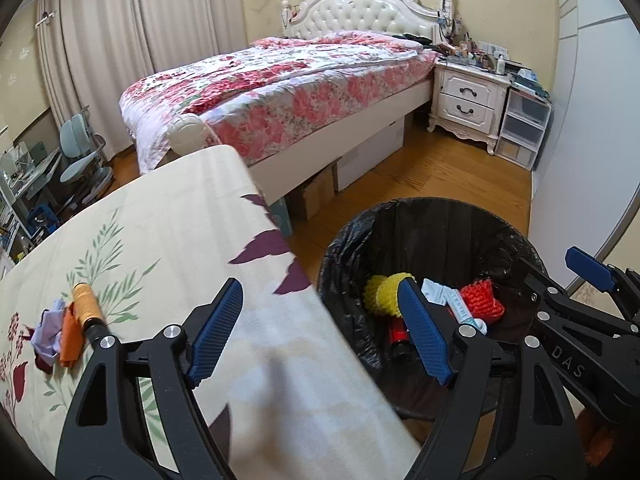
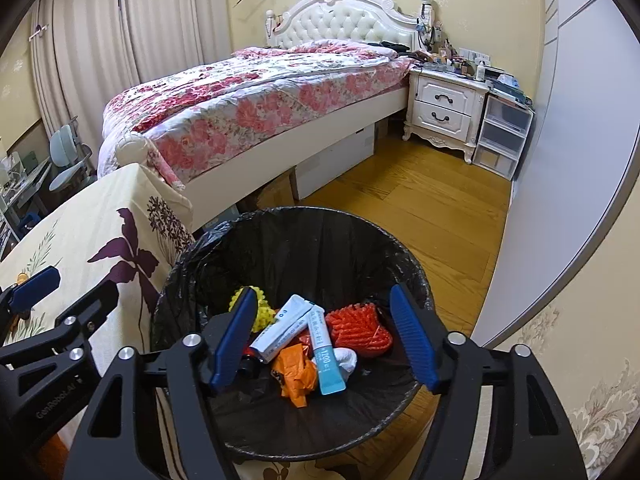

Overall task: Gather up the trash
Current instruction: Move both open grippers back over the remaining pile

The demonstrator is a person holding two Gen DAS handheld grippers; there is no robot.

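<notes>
A bin with a black liner (image 2: 280, 224) stands on the floor beside the cloth-covered table (image 1: 168, 240). In it lie two tubes (image 2: 326, 356), an orange wrapper (image 2: 296, 376), red foam net (image 2: 360, 328), yellow foam net (image 2: 262, 312) and a white tissue (image 2: 346, 360). My right gripper (image 2: 323, 300) hangs open over the bin, holding nothing. My left gripper (image 1: 320, 300) is open and empty too, straddling the table's edge and the bin's rim (image 1: 440, 216). On the table's left lie an orange thread spool (image 1: 86, 304), crumpled lilac paper (image 1: 50, 328) and an orange scrap (image 1: 70, 340).
A bed with a floral quilt (image 1: 280, 92) lies beyond the table, with boxes (image 1: 368, 152) under it. A white nightstand (image 1: 468, 100) and plastic drawers (image 1: 520, 132) stand at the back right. Wooden floor (image 2: 420, 208) lies between bin and nightstand. A chair (image 1: 80, 156) stands far left.
</notes>
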